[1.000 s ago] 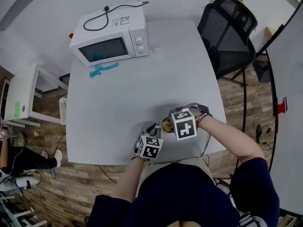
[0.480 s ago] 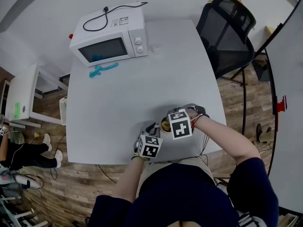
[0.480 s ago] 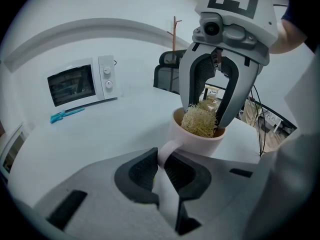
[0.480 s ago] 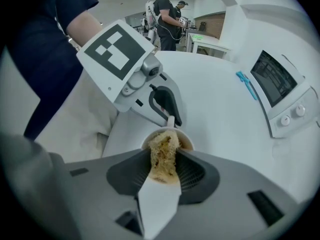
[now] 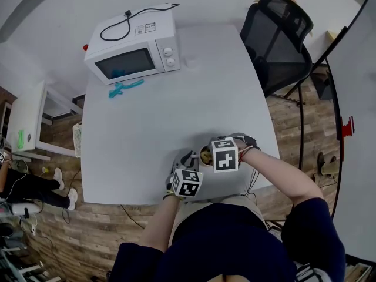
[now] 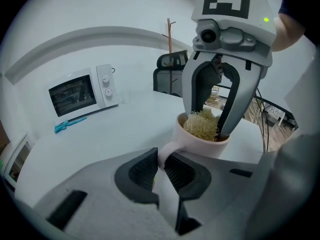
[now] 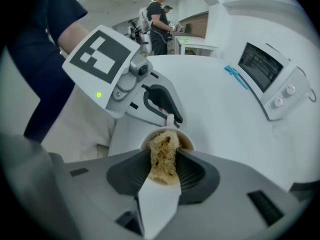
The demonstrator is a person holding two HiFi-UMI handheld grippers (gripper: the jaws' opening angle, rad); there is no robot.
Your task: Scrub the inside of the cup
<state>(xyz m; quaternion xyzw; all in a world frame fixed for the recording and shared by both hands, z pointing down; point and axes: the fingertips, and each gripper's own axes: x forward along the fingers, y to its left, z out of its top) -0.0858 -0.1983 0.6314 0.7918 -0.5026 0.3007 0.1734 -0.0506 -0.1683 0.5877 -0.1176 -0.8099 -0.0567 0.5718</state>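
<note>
A pale pink cup (image 5: pixel 205 155) stands on the white table (image 5: pixel 147 122) near its front edge. My left gripper (image 6: pixel 161 166) is shut on the cup's handle (image 6: pixel 164 155), which sits pinched between the dark pads. From above, my right gripper (image 5: pixel 209 155) reaches down into the cup (image 6: pixel 202 141). It is shut on a straw-coloured fibre scrubber (image 7: pixel 162 159) that fills the cup's mouth (image 7: pixel 187 141). The scrubber (image 6: pixel 202 124) bulges above the rim between the right gripper's fingers (image 6: pixel 192 111). The cup's inside below the scrubber is hidden.
A white microwave (image 5: pixel 132 54) stands at the table's far left, with a turquoise tool (image 5: pixel 125 87) in front of it. A black office chair (image 5: pixel 276 34) is at the far right corner, a small white side table (image 5: pixel 23 122) at the left. A person (image 7: pixel 157 19) stands in the background.
The right gripper has shifted and turned slightly over the cup with the scrubber still in it. The left gripper has kept its hold on the handle without moving.
</note>
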